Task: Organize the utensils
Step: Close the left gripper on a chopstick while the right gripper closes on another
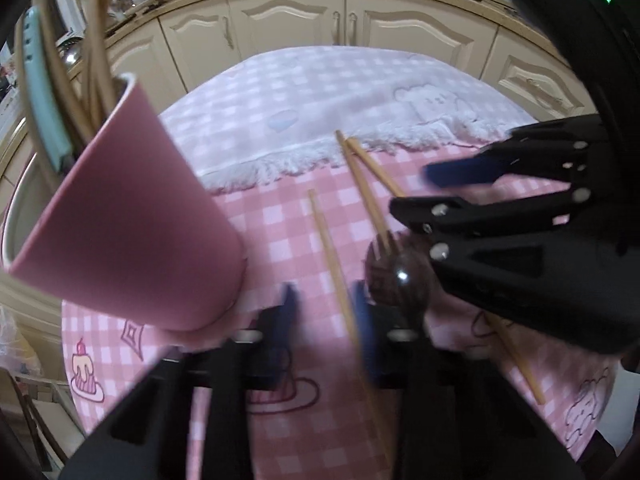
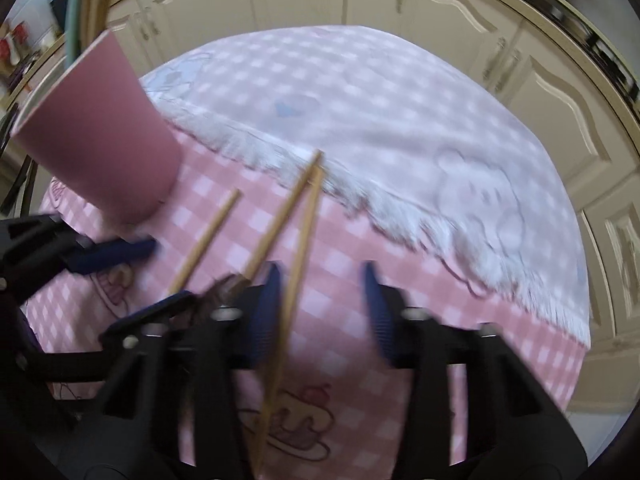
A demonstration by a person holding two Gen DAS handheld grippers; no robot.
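Both the left gripper and right gripper are hovering wide, gripping nothing. Thin wooden chopsticks are lying right of the tall pink cup holding utensils.

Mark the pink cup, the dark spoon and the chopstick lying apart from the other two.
pink cup (image 1: 132, 216), left wrist view, middle of its outer wall.
dark spoon (image 1: 400, 278), left wrist view, on its glossy bowl.
lone chopstick (image 2: 208, 238), right wrist view, mid-shaft.

A pink checked tablecloth carries a pink cup, three chopsticks and a fringed mat.
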